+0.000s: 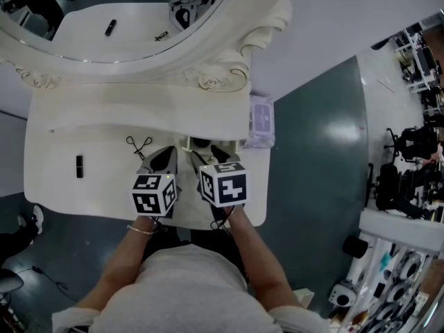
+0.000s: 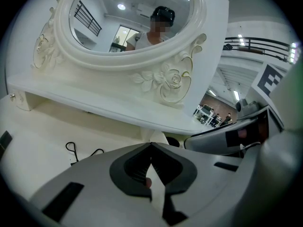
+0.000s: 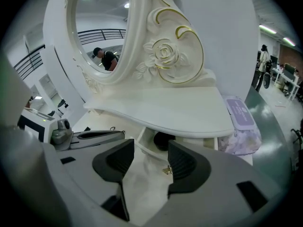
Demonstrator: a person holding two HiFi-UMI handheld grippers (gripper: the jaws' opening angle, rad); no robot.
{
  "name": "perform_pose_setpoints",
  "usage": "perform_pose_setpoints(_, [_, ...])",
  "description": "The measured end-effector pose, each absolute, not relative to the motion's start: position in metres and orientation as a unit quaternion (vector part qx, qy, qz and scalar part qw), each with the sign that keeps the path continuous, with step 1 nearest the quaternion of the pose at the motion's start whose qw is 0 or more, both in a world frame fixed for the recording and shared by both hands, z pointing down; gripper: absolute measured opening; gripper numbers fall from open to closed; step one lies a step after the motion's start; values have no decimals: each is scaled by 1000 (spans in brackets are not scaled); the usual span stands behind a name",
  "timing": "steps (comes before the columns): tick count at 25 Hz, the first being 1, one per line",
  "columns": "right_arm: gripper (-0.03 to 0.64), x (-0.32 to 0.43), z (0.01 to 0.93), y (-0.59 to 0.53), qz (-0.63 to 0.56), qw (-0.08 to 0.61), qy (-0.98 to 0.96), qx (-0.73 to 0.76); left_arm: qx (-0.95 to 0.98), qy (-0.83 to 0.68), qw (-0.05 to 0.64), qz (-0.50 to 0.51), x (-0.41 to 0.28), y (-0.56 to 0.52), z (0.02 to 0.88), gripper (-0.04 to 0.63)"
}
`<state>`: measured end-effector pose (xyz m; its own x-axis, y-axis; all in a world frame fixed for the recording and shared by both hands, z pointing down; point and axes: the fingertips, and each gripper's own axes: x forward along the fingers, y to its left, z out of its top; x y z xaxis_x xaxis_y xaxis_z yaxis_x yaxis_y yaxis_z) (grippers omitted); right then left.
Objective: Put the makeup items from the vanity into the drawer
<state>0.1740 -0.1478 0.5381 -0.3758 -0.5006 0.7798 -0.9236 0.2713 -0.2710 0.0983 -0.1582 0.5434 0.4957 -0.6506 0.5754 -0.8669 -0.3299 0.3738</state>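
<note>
White vanity bench (image 1: 55, 186) with a carved oval mirror (image 1: 104, 19), on a grey floor; shelving and equipment at far right. Locate the drawer (image 3: 142, 148) under the raised shelf, pulled open, with a dark round item (image 3: 163, 140) already inside and a gold knob (image 3: 168, 170) on its front. Read the left gripper (image 2: 151, 148) as closed, jaws meeting at the tips with nothing evident between them, positioned just near of the drawer, toward its left. Read the right gripper (image 3: 151, 162) as open and empty, jaws apart on either side of the knob without touching it. Find the makeup items not yet stowed on the bench left of both grippers: an eyelash curler (image 1: 139, 146) just beside the left gripper, and a small black tube (image 1: 79, 166) well apart, farther left. Disregard the purple wipes pack (image 1: 261, 120) at the right edge unless required. Expect the curler to be light, stiff and slick, with thin wire loops likely to twist in a pinch; take hold across the hinge at the crossing of the handles. Expect the tube to be light, rigid, smooth and apt to roll; grip squarely across its middle.
</note>
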Motion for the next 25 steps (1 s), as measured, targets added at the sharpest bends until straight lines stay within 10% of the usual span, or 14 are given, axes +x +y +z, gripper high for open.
perform_pose_setpoints(25, [129, 162, 507, -121, 316, 242, -751, 526, 809, -483, 294, 161, 77, -122, 515, 3])
